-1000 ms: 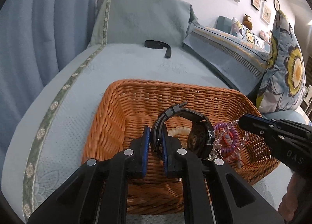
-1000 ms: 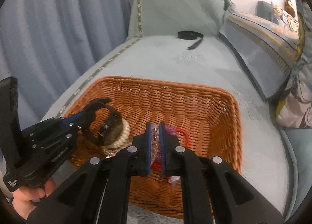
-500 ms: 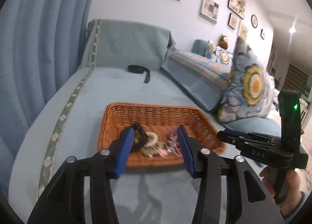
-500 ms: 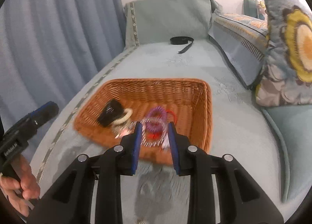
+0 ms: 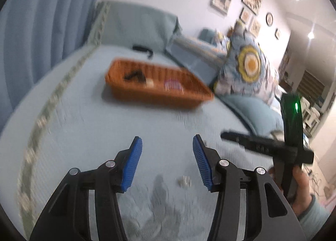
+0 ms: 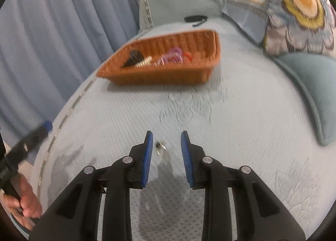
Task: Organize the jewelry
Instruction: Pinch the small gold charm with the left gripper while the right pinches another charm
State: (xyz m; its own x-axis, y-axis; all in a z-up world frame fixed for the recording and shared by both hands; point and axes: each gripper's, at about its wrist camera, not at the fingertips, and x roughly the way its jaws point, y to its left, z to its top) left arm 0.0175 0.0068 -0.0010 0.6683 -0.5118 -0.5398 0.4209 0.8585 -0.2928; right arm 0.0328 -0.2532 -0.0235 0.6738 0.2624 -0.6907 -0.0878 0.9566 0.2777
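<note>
An orange wicker basket (image 5: pixel 184 97) (image 6: pixel 163 77) sits on the blue bedspread, well ahead of both grippers. It holds a black watch (image 5: pixel 134 76) (image 6: pixel 134 56), a cream bead bracelet (image 6: pixel 145 62), purple coil bands (image 6: pixel 173 55) (image 5: pixel 172 84) and a red piece (image 6: pixel 188 56). A small silver piece of jewelry (image 5: pixel 184 181) (image 6: pixel 160 148) lies on the bedspread close in front of the fingertips. My left gripper (image 5: pixel 167 152) is open and empty. My right gripper (image 6: pixel 167 146) is open and empty, with the silver piece just inside its left finger.
A black strap (image 5: pixel 145 49) (image 6: pixel 195 19) lies far back near the headboard. Floral pillows (image 5: pixel 247 73) (image 6: pixel 300 9) and a blue cushion (image 6: pixel 310 81) line the right side. Blue curtains (image 6: pixel 52 30) hang on the left.
Both grippers let go of the watch and the bracelets, opened, and pulled back from the basket toward the near edge of the bed. The jewelry now lies in the basket.
</note>
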